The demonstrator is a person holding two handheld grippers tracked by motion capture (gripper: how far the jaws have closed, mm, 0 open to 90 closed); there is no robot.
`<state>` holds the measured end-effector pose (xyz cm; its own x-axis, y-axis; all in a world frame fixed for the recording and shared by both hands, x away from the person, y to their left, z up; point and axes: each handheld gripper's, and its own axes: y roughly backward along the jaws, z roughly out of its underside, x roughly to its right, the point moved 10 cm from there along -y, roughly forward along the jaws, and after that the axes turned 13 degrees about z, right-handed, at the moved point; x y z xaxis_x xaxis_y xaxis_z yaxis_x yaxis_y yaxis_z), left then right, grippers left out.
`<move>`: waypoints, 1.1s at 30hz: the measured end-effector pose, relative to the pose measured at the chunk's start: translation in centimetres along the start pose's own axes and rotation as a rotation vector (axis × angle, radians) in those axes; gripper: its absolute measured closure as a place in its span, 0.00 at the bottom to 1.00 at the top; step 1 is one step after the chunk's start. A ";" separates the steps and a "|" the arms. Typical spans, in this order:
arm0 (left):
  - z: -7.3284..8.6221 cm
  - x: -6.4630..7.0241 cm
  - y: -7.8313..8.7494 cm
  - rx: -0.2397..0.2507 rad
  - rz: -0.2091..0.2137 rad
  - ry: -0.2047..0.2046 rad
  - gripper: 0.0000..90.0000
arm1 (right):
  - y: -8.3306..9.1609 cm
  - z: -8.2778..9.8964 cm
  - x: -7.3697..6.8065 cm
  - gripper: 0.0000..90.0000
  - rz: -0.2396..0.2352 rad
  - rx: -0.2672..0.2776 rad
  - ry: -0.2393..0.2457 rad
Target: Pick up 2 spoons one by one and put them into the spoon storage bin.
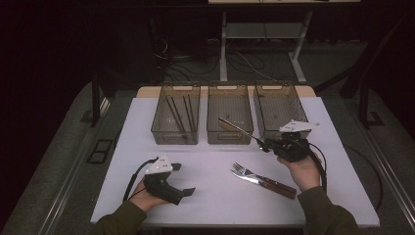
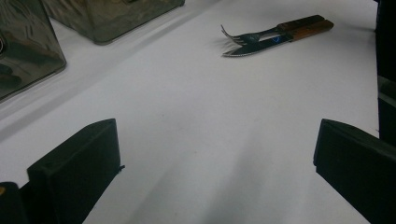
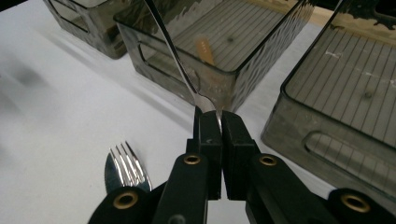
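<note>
1. My right claw [image 3: 215,122] is clenched on a slim metal utensil [image 3: 173,51], pinching it near one end; what kind of utensil it is I cannot tell.
2. In the high view it slants up and left from the claw, over the front rim of the middle bin [image 1: 229,136] at centre frame.
3. It looks light, stiff and slick, so I judge it could pivot; a grip closer to its middle would steady it.
4. My left claw [image 1: 178,179] rests released at lower left.

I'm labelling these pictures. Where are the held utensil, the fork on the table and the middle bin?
held utensil [image 1: 237,128], high view, mid-shaft.
fork [image 2: 243,36], left gripper view, neck behind the tines.
middle bin [image 1: 230,137], high view, front wall.
</note>
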<state>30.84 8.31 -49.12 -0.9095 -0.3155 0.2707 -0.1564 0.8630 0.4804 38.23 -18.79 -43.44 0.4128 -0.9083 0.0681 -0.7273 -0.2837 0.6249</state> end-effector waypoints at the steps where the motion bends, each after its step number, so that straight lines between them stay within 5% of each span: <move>1: 0.0 0.0 0.0 0.001 0.001 -0.001 0.00 | -0.1 -0.2 0.0 0.97 0.004 0.000 -0.001; 22: 0.1 0.1 -0.1 -0.011 0.005 -0.001 0.00 | -4.1 -5.4 0.6 0.97 0.091 -0.036 -0.006; 33: 0.1 0.3 -0.2 -0.012 0.014 0.001 0.00 | -7.2 -6.2 0.6 0.97 0.123 -0.094 -0.032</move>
<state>30.59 8.08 -49.28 -0.9114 -0.3032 0.2782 -0.1386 0.8628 0.4862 47.17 -15.38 -43.06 0.3052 -0.9441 0.1250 -0.7164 -0.1411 0.6833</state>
